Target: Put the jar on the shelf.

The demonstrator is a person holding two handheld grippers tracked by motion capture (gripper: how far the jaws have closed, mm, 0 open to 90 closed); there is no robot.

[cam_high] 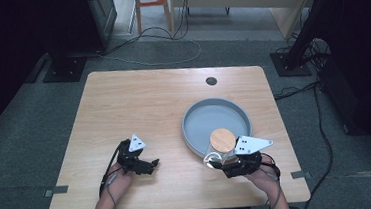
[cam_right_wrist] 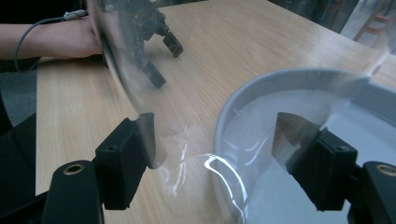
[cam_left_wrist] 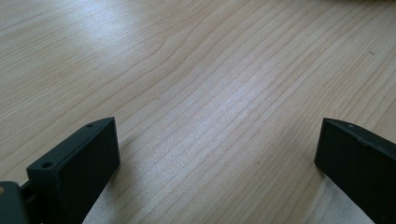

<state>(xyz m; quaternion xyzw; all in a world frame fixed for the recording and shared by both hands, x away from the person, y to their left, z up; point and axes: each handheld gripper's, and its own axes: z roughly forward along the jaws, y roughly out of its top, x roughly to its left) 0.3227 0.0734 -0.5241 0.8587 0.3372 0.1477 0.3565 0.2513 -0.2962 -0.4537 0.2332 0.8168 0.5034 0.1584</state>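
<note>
Clear jar (cam_high: 220, 149) upright, cork lid skyward — right tool (cam_high: 227, 165) clamped around it.

Lab: stands (cam_high: 290, 56), floor cables (cam_high: 169, 45), carpet.

You've got a light wood bench (cam_high: 138, 108) with rounded corners and a small dark round cap (cam_high: 211, 81) near its far edge. It's sitting on grey carpet (cam_high: 21, 142). Cables (cam_high: 169, 45) snake across the floor behind it, an orange stool (cam_high: 151, 2) stands farther back, and black stands flank both sides. Pretty dim at the edges.
</note>
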